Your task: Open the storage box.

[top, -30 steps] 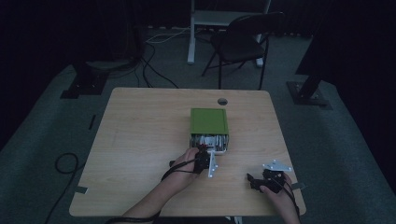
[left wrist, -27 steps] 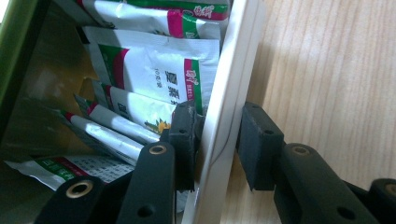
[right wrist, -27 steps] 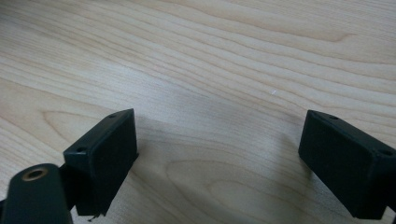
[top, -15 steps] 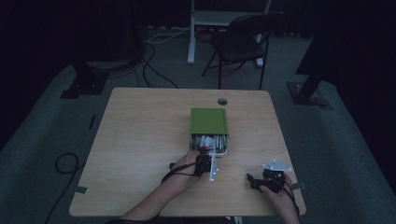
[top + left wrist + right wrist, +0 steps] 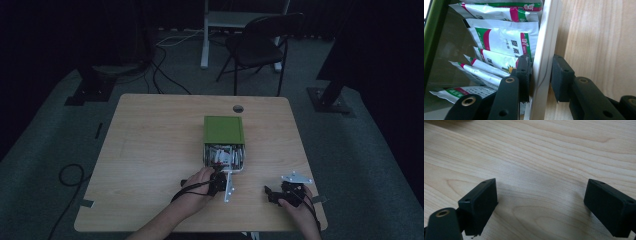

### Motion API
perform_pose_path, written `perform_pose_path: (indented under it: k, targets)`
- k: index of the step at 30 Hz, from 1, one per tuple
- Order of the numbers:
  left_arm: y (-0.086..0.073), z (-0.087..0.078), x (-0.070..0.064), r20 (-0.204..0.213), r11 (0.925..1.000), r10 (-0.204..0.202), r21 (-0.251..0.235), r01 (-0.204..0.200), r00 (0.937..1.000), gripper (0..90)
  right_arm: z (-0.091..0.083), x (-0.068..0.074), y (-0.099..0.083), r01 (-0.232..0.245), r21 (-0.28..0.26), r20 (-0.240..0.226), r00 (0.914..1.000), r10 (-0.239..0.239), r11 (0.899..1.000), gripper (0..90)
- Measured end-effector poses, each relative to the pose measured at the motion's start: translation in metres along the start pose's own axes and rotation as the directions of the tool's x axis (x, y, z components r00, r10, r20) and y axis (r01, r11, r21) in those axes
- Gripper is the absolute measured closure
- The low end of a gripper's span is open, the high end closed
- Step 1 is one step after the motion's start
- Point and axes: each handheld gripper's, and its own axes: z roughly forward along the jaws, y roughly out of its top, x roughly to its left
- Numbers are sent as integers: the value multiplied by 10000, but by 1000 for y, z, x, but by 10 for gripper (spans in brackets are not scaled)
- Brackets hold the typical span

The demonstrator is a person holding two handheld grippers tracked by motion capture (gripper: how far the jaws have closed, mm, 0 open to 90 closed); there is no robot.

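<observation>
Dim room with dark carpet, black cables and one black folding chair (image 5: 260,45) beyond one pale wooden table (image 5: 150,150).

Seen from the high view: one green rectangular box (image 5: 223,130) near the table's middle, with one white drawer tray (image 5: 235,170) slid partly out toward the person, probably to reach the contents. Left gripper (image 5: 220,181) at the tray's near edge, held by one hand, likely pulling the tray open. Right gripper (image 5: 280,194) well apart to the right, resting low on the bare wood, seemingly idle while the left does the work. Two grippers, one box, one tray.

Seen from the left gripper view: black fingers (image 5: 523,75) narrowed around the thin white front wall of the tray, one pad inside, the other outside; inner pad pressed to the wall, outer pad just beside it with a sliver of gap still visible. Beyond the inner finger, white foil sachets with green and magenta bands (image 5: 501,40), standing on edge and leaning, about six countable, more possibly hidden. Green box wall at the far side of the sachets. Grip placed low on the wall, probably for a straight pull.

Seen from the right gripper view: two black fingers (image 5: 481,202) spread wide, nothing between them but wood grain, pads just above or touching the tabletop, hard to tell which.
</observation>
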Motion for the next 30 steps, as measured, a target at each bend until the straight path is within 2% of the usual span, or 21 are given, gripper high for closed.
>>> perform_pose_path:
  k: [8, 13, 23, 30]
  targets:
    - [1, -8, -8, -1, 9999, 106, -50, -106, 9999, 712, 0, 0, 0, 1, 1, 1, 10000, -1, 10000, 111]
    - [3, -11, -12, 2, 9999, -24, -101, 24, 10000, 713, 0, 0, 0, 1, 0, -1, 10000, -1, 10000, 111]
    - [4, -19, -17, 125, 9996, 259, -104, -258, 9996, 720, 0, 0, 0, 2, -2, 1, 10000, -2, 10000, 111]
    - [4, -23, -23, 59, 9995, 244, -176, -243, 9997, 720, 0, 0, 0, -1, 0, 1, 10000, 1, 10000, 111]
